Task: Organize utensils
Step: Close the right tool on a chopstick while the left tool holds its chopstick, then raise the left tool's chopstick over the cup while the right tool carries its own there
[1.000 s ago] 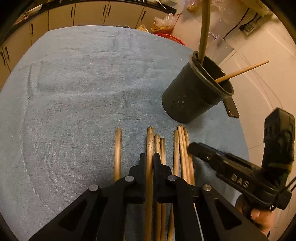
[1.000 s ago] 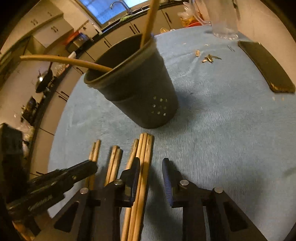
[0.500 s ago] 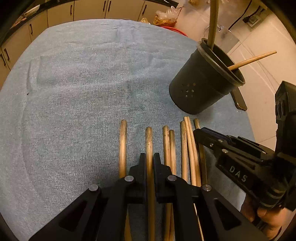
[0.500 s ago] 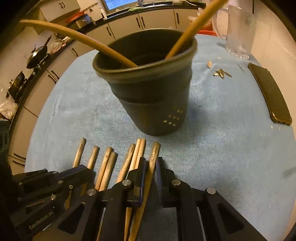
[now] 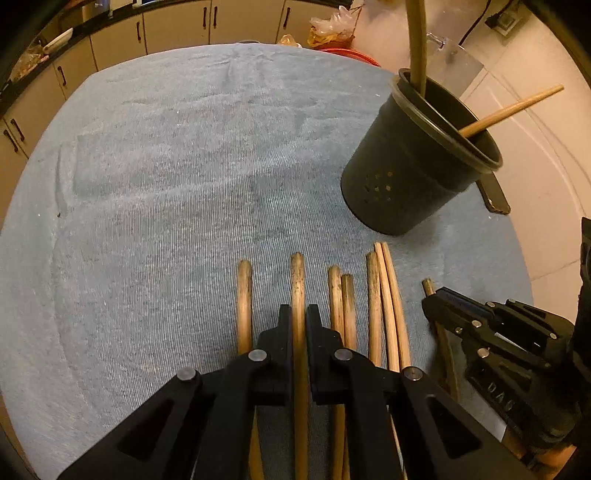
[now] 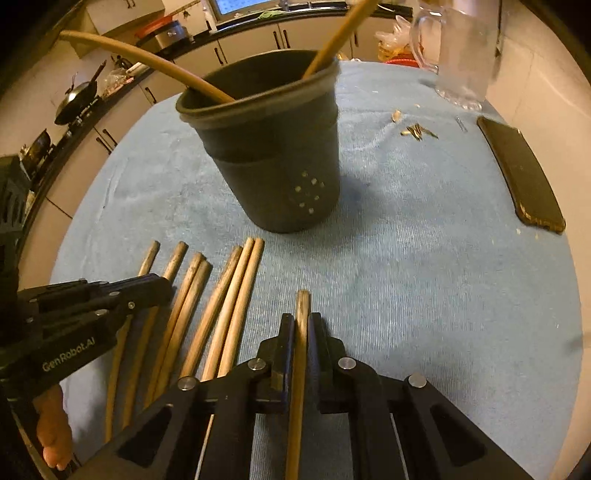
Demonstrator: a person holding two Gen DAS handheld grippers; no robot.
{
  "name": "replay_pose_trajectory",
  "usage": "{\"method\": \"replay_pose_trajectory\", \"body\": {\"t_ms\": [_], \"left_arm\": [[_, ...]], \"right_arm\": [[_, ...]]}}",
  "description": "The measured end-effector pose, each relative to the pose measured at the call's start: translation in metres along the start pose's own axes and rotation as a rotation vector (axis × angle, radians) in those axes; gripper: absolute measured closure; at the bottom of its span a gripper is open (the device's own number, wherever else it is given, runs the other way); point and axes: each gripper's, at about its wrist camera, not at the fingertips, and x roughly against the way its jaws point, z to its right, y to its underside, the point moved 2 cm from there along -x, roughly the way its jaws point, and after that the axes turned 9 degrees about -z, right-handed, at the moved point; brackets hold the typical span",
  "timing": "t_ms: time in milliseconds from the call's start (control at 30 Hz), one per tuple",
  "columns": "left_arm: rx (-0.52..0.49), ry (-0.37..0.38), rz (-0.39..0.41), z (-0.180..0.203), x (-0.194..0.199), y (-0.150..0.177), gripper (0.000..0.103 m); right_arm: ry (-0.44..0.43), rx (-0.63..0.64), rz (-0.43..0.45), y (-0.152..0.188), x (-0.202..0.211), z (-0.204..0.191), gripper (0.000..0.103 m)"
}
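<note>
Several wooden chopsticks (image 5: 384, 295) lie side by side on the blue towel (image 5: 166, 184), tips toward a dark utensil cup (image 5: 413, 166) that holds two chopsticks. My left gripper (image 5: 297, 314) is shut on one chopstick (image 5: 297, 273) in the row. My right gripper (image 6: 302, 325) is shut on another chopstick (image 6: 303, 306), drawn apart to the right of the row (image 6: 229, 295). The cup (image 6: 273, 155) stands just beyond the tips. The right gripper shows at the lower right of the left wrist view (image 5: 436, 299); the left gripper shows at the left of the right wrist view (image 6: 162, 284).
A dark phone (image 6: 521, 173) lies on the towel at the right. A glass mug (image 6: 461, 51) stands at the far right, with small scraps (image 6: 417, 131) near it. Kitchen cabinets (image 5: 177, 26) run behind the table.
My right gripper has closed on the rightmost chopstick and drawn it to the right, away from the row. My left gripper stays shut on its chopstick.
</note>
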Motion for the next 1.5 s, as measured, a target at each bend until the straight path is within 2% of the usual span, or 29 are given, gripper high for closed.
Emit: {"method": "replay_pose_trajectory", "body": {"t_ms": [100, 200, 267, 333, 500, 600, 733, 933, 1133, 1500], "left_arm": [[-0.01, -0.015, 0.006, 0.006, 0.001, -0.005, 0.095], [0.025, -0.002, 0.015, 0.002, 0.009, 0.0, 0.096], [0.042, 0.03, 0.07, 0.0, 0.025, 0.007, 0.096], [0.064, 0.052, 0.158, -0.001, 0.057, 0.016, 0.096], [0.073, 0.044, 0.341, 0.001, 0.131, 0.052, 0.096], [0.084, 0.043, 0.414, 0.002, 0.16, 0.08, 0.096], [0.094, 0.011, 0.469, 0.002, 0.177, 0.113, 0.096], [0.124, 0.023, 0.538, -0.005, 0.192, 0.142, 0.096], [0.111, 0.023, 0.575, -0.001, 0.206, 0.164, 0.096], [0.114, 0.054, 0.638, 0.005, 0.239, 0.171, 0.096]], "right_arm": [[0.036, 0.042, 0.007, -0.007, -0.002, -0.011, 0.093], [-0.021, 0.0, 0.021, -0.004, 0.002, -0.001, 0.095], [-0.046, -0.012, 0.107, 0.007, 0.025, 0.007, 0.095], [-0.064, -0.021, 0.205, 0.016, 0.053, 0.012, 0.095], [-0.105, -0.063, 0.399, 0.05, 0.125, 0.026, 0.095], [-0.113, -0.058, 0.499, 0.071, 0.16, 0.029, 0.095], [-0.112, -0.052, 0.6, 0.097, 0.194, 0.021, 0.095], [-0.119, -0.029, 0.667, 0.128, 0.226, 0.009, 0.095], [-0.11, -0.035, 0.708, 0.15, 0.245, 0.005, 0.095], [-0.135, -0.069, 0.764, 0.162, 0.264, 0.01, 0.095]]}}
